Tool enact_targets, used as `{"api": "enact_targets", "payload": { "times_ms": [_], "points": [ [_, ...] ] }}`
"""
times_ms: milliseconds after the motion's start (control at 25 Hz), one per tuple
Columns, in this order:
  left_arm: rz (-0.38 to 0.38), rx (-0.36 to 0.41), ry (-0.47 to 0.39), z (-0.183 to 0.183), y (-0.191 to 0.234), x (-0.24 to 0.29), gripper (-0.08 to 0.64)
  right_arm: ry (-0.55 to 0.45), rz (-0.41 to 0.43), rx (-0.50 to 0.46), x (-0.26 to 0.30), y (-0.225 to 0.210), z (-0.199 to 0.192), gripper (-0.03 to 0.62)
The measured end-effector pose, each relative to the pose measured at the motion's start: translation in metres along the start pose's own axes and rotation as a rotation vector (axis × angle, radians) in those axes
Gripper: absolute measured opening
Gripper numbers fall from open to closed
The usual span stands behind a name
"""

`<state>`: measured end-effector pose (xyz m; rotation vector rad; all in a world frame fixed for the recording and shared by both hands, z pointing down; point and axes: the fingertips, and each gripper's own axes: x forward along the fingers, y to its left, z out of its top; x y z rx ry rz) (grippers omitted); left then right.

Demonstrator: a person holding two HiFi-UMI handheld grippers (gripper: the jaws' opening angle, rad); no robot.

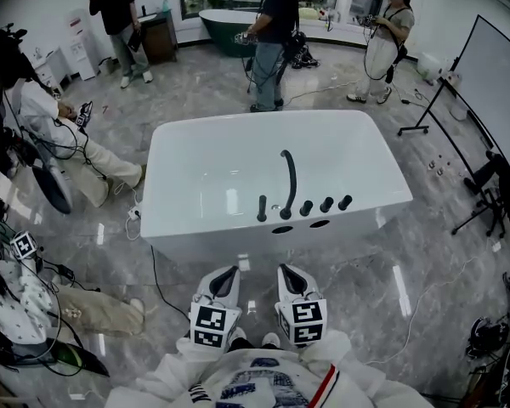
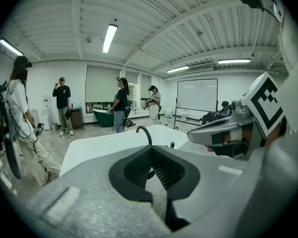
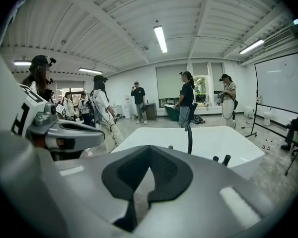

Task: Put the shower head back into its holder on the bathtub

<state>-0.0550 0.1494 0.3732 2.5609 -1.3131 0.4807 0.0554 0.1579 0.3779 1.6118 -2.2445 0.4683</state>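
Closed and empty, the left claw (image 1: pixel 227 277) and the right claw (image 1: pixel 289 274) sit side by side at the bottom centre of the head view. They are apart from the white bathtub (image 1: pixel 178 228) that fills the middle of the frame. Along the tub's near rim runs a row of black fittings: a curved spout (image 1: pixel 290 172), three knobs (image 1: pixel 325 204) to its right, and at the row's left end a slim upright piece, seemingly the shower head (image 1: pixel 262 208), standing on the rim.

A whiteboard (image 1: pixel 497 75) stands at right, a dark green tub (image 1: pixel 221 25) beyond.
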Motion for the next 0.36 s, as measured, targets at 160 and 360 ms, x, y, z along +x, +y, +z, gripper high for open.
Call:
{"api": "enact_targets", "payload": {
  "times_ms": [160, 360],
  "points": [
    [0.005, 0.003, 0.001, 0.006, -0.006, 0.001, 0.000, -0.007, 0.006, 0.002, -0.006, -0.006, 0.004, 0.005],
    [0.014, 0.010, -0.011, 0.014, -0.007, 0.006, 0.000, -0.008, 0.012, 0.001, -0.005, -0.011, 0.006, 0.005]
  ]
}}
